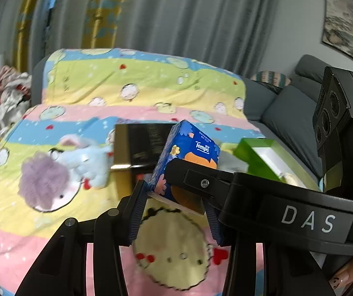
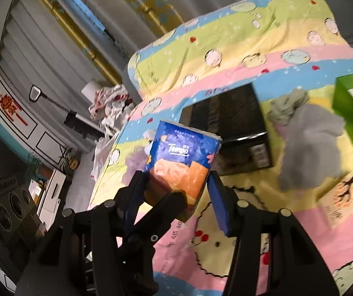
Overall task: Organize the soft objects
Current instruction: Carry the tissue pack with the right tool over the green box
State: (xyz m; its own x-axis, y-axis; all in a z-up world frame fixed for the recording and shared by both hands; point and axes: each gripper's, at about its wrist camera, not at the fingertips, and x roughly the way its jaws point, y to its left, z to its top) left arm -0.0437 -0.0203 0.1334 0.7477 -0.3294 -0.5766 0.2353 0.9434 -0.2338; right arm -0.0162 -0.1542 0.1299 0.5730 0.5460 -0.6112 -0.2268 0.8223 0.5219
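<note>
- Left gripper (image 1: 175, 197): narrow, partly closed setting, blue ribbed pads (image 1: 137, 209) pressed to the lower corners of the Tempo tissue pack (image 1: 188, 148); pack carried clear of the blanket, on the near side of the black box (image 1: 139, 145).
- Right gripper (image 2: 176, 176): slightly wider, clamped on the same pack from the other side, one pad on each long edge; crossed close over the left gripper, one black finger lying across the pack's front.
- Probable reason for the double grip: soft, squashy pack, likely to sag or twist out of a single pinch, so steadied at two places and tilted with its printed face up.
- Cartoon blanket (image 1: 53, 234) directly below, with no contact between pack and fabric.
- Purple and pale-blue plush toy (image 1: 53, 185) lying flat just left of the black box, untouched; probably another soft item waiting for sorting.
- Grey cloth (image 2: 312, 143) crumpled just right of the black box, loose on the blanket.
- Green box (image 1: 263, 160) further right of the black box, open side showing white; judged a possible destination for the pack, though not certain.
- Beyond the black box: blanket draped up over a grey sofa back (image 1: 287, 113), then grey curtains (image 1: 201, 24).
</note>
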